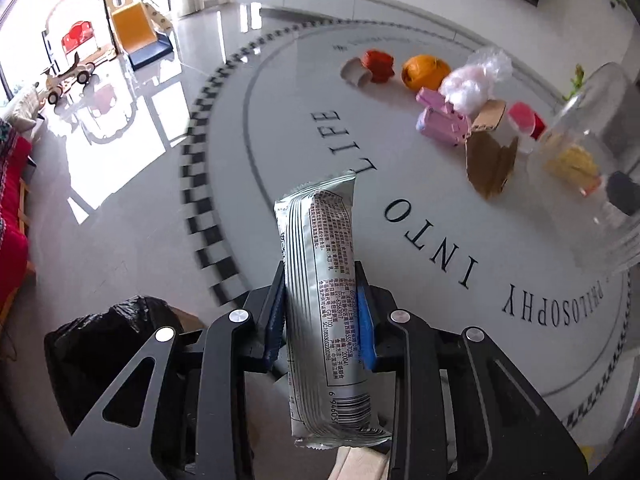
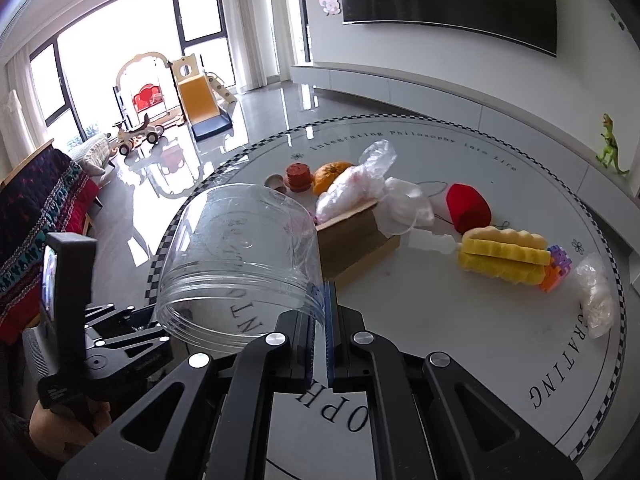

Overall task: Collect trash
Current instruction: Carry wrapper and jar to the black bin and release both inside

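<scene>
Left gripper [image 1: 322,312] fingers clamp silver wrapper [image 1: 324,280]; right gripper [image 2: 319,332] fingers pinch clear jar [image 2: 240,264] rim.

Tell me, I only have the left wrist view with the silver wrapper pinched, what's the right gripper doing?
Observer: The right gripper is shut on the rim of a clear plastic jar, held tilted above the round table.
Operator: Anything on the table I can't see well behind that jar?
Observer: Yes, a yellow sponge brush lying beside purple and orange toy blocks.
Operator: Any more trash at that end?
Observer: A crumpled clear plastic bag near the table's edge, next to the blocks.
</scene>
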The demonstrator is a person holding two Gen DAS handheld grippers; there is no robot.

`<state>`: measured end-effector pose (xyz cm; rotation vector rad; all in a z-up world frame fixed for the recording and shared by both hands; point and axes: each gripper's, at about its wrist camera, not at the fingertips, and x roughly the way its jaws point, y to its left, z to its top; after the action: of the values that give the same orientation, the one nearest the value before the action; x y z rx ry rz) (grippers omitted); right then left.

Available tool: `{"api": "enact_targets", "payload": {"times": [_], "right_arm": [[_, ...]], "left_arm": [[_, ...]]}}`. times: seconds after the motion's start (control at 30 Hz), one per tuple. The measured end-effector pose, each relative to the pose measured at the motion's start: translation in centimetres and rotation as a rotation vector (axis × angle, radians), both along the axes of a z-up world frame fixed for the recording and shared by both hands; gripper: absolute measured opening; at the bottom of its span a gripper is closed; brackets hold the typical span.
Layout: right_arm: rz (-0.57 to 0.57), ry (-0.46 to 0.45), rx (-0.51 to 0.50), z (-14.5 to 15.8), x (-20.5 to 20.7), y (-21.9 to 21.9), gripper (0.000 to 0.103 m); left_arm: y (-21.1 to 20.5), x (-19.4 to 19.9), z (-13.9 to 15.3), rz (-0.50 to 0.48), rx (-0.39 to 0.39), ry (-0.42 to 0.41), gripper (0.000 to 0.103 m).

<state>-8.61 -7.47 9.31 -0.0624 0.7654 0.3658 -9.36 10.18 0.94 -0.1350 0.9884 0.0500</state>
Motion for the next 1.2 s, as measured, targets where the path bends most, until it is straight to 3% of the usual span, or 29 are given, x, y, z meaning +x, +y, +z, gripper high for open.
{"api": "enact_targets", "payload": {"times": [0.23, 0.53, 0.77, 0.9, 0.93, 0.97, 1.0, 1.07, 1.2], "right_arm": [[0.073, 0.0, 0.003, 0.4, -1.5, 4.0, 0.005], [0.274, 0.038, -0.027, -1.2, -5.5, 13.7, 0.005], [0.47, 0.146, -0.073, -4.5, -9.3, 22.1, 0.005], [0.587, 0.255, -0.096, -6.8, -11.2, 27.0, 0.005], [0.63, 0.316, -0.099, -7.8, -11.5, 28.7, 0.005], [0.65, 0.355, -0.111, -8.4, -11.7, 29.8, 0.014], [0.659, 0.386, -0.135, -9.0, -12.0, 30.9, 0.035], [0.668, 0.377, -0.143, -9.3, -12.7, 31.8, 0.052], [0.665, 0.341, -0.116, -8.8, -13.5, 31.1, 0.053]], "left_arm": [[3.8, -5.8, 1.8, 0.038, 0.01, -0.042, 0.03], [12.6, -14.8, 1.2, 0.262, 0.038, -0.034, 0.03], [19.0, -21.6, -1.0, 0.454, 0.03, 0.007, 0.03], [22.5, -24.7, -2.5, 0.574, -0.018, 0.025, 0.032], [23.6, -25.4, -3.1, 0.611, -0.047, 0.034, 0.046], [24.1, -25.7, -3.3, 0.635, -0.049, 0.042, 0.088], [24.7, -26.4, -3.4, 0.669, -0.037, 0.043, 0.095], [25.4, -27.2, -3.4, 0.716, 0.004, 0.042, 0.097], [26.1, -27.9, -3.5, 0.743, -0.015, 0.036, 0.097]]}}
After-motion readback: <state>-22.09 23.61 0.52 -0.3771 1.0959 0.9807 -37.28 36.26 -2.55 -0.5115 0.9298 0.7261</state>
